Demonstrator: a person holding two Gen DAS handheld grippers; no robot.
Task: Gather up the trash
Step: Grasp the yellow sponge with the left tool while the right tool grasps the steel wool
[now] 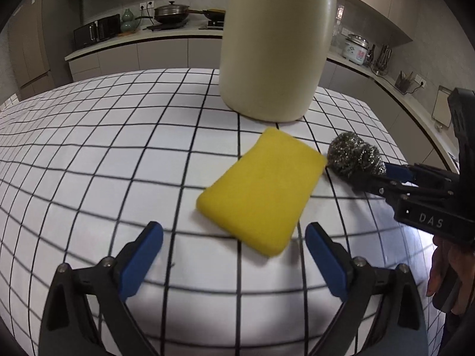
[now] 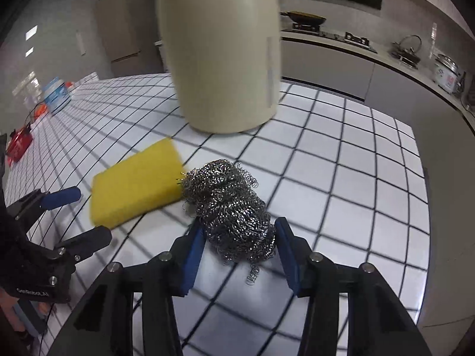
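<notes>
A yellow sponge (image 1: 261, 191) lies flat on the checked tablecloth, also in the right wrist view (image 2: 136, 185). A steel wool scourer (image 2: 231, 207) lies right beside it, touching its corner; it also shows in the left wrist view (image 1: 354, 155). My left gripper (image 1: 234, 234) is open, its blue pads just short of the sponge's near end. My right gripper (image 2: 239, 237) has closed its blue pads on the near end of the scourer. A tall beige bin (image 1: 276, 41) stands just behind both items, also in the right wrist view (image 2: 221, 50).
The table (image 1: 89, 163) has a white cloth with a black grid. At its far left are a blue-white tub (image 2: 56, 95) and red items (image 2: 19, 144). Kitchen counters with a stove, pans and a rice cooker (image 1: 356, 49) run behind.
</notes>
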